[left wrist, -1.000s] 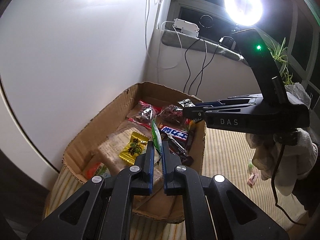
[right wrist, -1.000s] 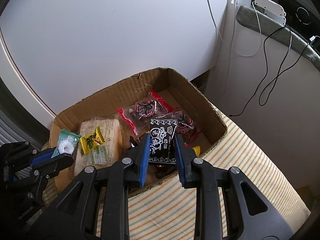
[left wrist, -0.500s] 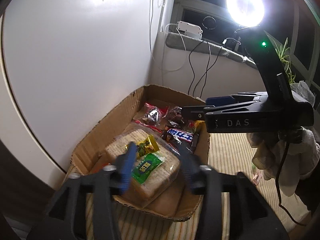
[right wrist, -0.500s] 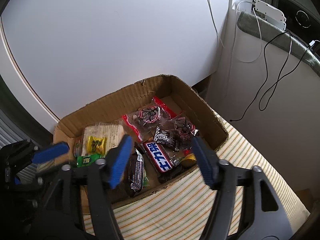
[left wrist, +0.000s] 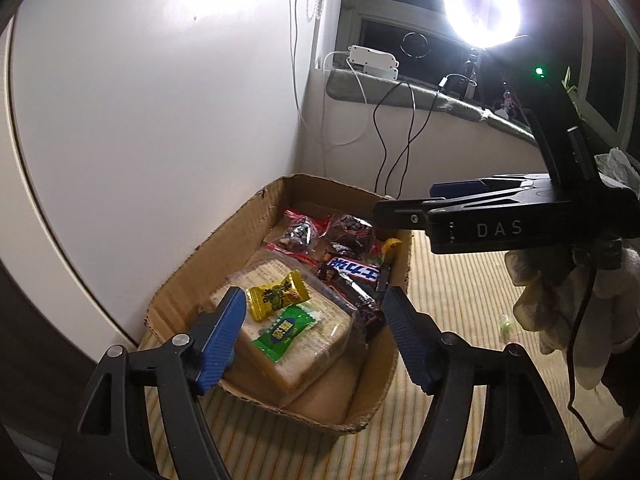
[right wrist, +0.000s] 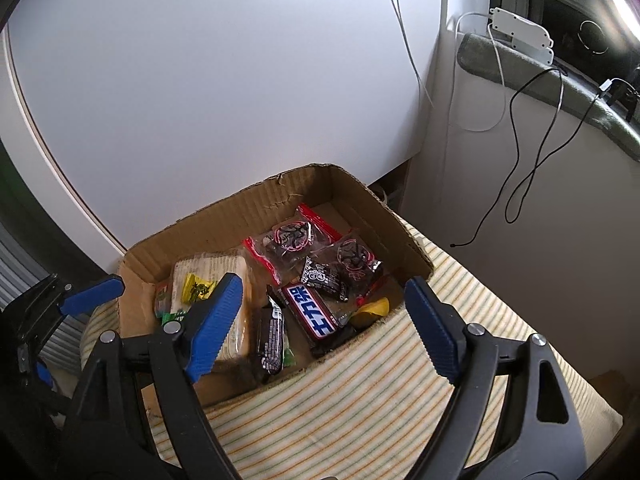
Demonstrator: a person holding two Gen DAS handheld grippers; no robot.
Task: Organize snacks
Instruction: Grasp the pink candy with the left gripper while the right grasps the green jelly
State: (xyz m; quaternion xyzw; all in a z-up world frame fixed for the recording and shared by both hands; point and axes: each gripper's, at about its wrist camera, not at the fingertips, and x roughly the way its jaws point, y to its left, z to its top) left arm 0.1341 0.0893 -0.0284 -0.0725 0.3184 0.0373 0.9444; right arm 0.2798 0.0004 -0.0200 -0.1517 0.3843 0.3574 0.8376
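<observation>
1. The left gripper (left wrist: 314,334) is spread wide, with nothing between its ribbed blue pads (left wrist: 224,330); it hangs above the near end of the cardboard box (left wrist: 208,256).
2. The right gripper (right wrist: 320,328) is likewise wide open and empty, poised over the box's near wall; in the left wrist view it reaches in from the right, above the box's far right corner.
3. The snacks lie inside the open-topped box, which sits on a striped cloth (right wrist: 360,400) against a white panel (right wrist: 200,80).
4. At the left end lies a pale, clear-wrapped block of crackers (left wrist: 316,344), with a yellow twist-end candy (left wrist: 278,296) and a flat green sachet (left wrist: 286,328) resting on top, just beside each other.
5. To its right, a dark chocolate bar with a blue and white label (right wrist: 310,310) lies diagonally, and a slim black wrapped bar (right wrist: 270,338) lies along the near wall.
6. At the far end, two clear pouches with red edges (right wrist: 290,238) hold dark pieces, and a small black glossy packet (right wrist: 326,278) lies partly on them.
7. A yellow wrapper (right wrist: 372,310) sits in the near right corner.
8. The box is brown corrugated board, its rim ragged and torn.
</observation>
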